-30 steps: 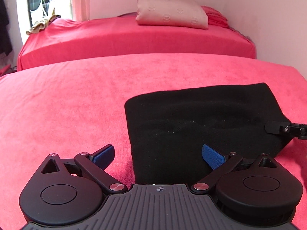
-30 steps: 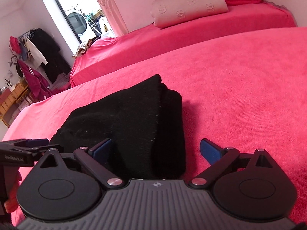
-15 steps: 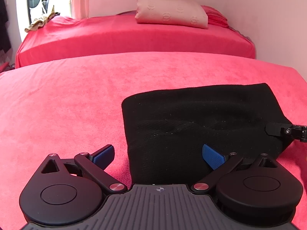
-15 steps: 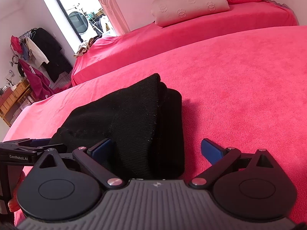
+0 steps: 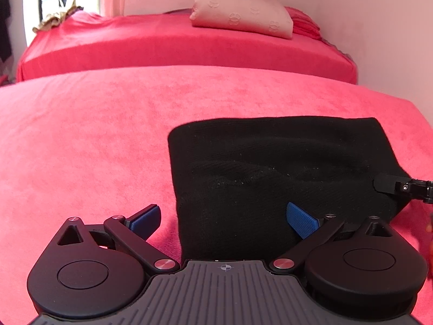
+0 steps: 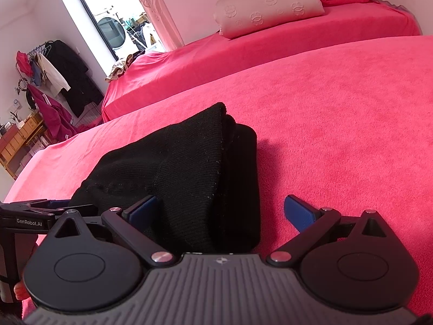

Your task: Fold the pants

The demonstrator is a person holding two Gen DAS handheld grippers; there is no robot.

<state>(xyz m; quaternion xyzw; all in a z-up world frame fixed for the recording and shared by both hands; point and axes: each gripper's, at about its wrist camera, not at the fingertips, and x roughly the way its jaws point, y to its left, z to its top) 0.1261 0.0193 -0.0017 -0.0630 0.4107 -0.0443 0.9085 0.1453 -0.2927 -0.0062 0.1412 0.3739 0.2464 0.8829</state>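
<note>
The black pants lie folded into a compact stack on the red bed, toward its right side in the left wrist view, well short of the far edge. The left claw is spread wide with nothing between its blue fingers; the near left corner of the stack sits in the gap, one finger over bare red cover and the other over the black fabric, though whether it touches cannot be told. The right claw is likewise spread wide and holds nothing; its left finger is over the pants and its right finger over the bare bed, with the stack's layered right-hand edge running between them. From the right wrist view the stack shows several layers, the top one rising to a peak at the far corner. Beyond the far edge stands a second red bed carrying a pale pillow, and clothes hang on a rack beside a wooden dresser.
</note>
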